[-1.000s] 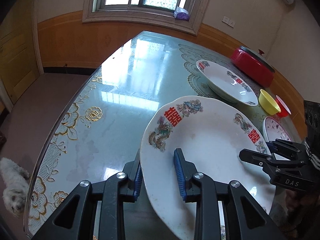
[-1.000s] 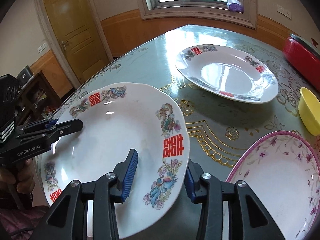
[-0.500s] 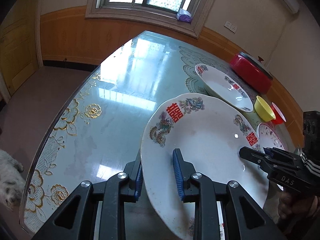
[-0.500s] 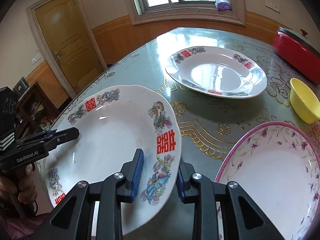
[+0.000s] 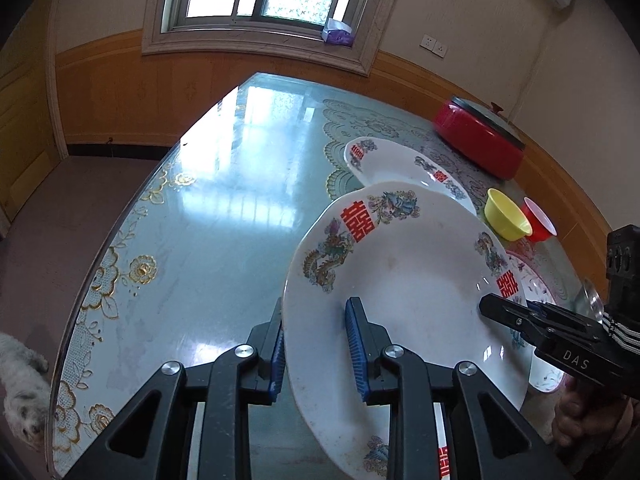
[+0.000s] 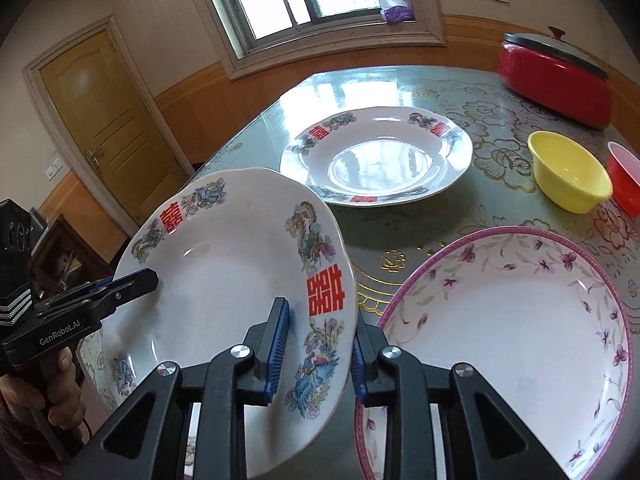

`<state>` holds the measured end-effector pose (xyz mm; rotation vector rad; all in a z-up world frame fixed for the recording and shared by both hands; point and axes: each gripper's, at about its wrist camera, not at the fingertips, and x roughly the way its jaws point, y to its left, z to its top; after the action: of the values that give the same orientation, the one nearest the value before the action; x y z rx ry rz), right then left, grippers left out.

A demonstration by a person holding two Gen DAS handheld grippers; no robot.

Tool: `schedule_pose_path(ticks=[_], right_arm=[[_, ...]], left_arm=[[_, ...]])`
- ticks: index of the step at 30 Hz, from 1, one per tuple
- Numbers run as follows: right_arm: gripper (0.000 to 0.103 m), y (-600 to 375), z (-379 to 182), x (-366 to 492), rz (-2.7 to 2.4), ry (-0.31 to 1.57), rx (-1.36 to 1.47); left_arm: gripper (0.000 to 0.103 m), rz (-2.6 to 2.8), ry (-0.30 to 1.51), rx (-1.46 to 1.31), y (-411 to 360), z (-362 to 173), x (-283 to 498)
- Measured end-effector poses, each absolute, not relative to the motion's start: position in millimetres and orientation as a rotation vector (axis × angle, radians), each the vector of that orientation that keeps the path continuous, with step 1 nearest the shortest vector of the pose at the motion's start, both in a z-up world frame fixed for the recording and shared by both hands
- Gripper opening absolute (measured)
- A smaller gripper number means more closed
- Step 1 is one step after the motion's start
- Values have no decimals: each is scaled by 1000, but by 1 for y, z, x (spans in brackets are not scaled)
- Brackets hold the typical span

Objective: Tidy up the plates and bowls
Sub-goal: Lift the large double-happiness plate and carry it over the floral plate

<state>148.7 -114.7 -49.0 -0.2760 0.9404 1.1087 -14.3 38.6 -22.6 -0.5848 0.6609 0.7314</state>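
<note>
Since a second ago we lift the dragon plate (image 6: 224,280) off the bench (image 5: 208,208); both jaws grip opposite rims, right closing; matching plate (image 6: 376,156) lies far right.

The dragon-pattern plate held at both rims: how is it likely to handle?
The dragon-pattern plate looks like glazed, glossy ceramic, so probably stiff but slippery between the pads. Left gripper and right gripper pinch only opposite rims, and it is tilted; it might slip and chip.

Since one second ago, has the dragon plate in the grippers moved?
Yes. The dragon plate has lifted and tilted; its far rim now overlaps the matching plate lying on the table.
</note>
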Motion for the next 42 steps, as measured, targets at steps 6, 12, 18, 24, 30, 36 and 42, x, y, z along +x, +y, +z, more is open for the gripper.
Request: schedule_pose_path(ticks=[6, 12, 18, 24, 30, 36, 42], right_arm=[[27, -156, -26, 164, 1012, 913, -203], [27, -208, -14, 189, 864, 909, -165], [28, -250, -21, 215, 754, 947, -164], [30, -265, -40, 239, 710, 998, -193], [30, -261, -45, 248, 735, 988, -222], [31, -261, -45, 250, 749, 982, -222], [33, -260, -46, 246, 730, 963, -218]], left_arm=[[28, 632, 664, -528, 26, -4, 27], [28, 507, 681, -469, 1, 2, 89], [28, 420, 717, -454, -22, -9, 143], [28, 412, 769, -458, -35, -31, 175], [29, 445, 776, -461, -35, -36, 183], [29, 454, 790, -469, -38, -37, 180], [29, 465, 800, -479, -41, -37, 178]])
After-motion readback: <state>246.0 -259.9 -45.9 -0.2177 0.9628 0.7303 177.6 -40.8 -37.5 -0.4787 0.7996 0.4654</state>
